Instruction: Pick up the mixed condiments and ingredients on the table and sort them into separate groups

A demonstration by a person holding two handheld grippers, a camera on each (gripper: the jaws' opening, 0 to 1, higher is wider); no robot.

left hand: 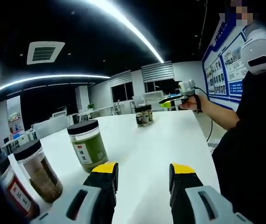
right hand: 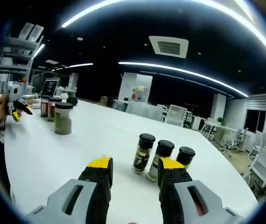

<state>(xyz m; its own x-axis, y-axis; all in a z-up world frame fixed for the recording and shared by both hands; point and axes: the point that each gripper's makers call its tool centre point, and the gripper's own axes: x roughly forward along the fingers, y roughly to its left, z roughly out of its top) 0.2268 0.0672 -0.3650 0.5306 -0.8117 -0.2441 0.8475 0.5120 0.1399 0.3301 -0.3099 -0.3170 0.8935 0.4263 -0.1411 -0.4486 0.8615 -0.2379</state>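
— What's going on over there right now?

— The person is holding both tools up over the white table point(right hand: 53, 158), and neither is carrying anything. The left gripper point(left hand: 143, 170) is hanging with its jaws spread wide and nothing between them; the right gripper point(right hand: 135, 169) is gaping the same way, empty.

— Where's the stuff to be sorted?

— It's sitting in two clusters, well apart. Three small dark-capped spice bottles point(right hand: 163, 156) are standing close together just beyond the right tool's tips. The big jars are lined up by the left tool: a green-filled jar point(left hand: 88, 145) nearest the jaws, a brown-filled jar point(left hand: 39, 170) beside it, and a red-labelled jar point(left hand: 16, 193) at the end.

— So how should the next grab go?

— I'd say approach one bottle squarely, jaws straddling the body below the cap, so the neighbours aren't getting knocked. Those bottles are nearly touching, so taking an outer one first looks safest.

— Can you read any labels?

— The green jar's white label is showing dark characters, but they're too small to read. The bottle labels are blurring out too.
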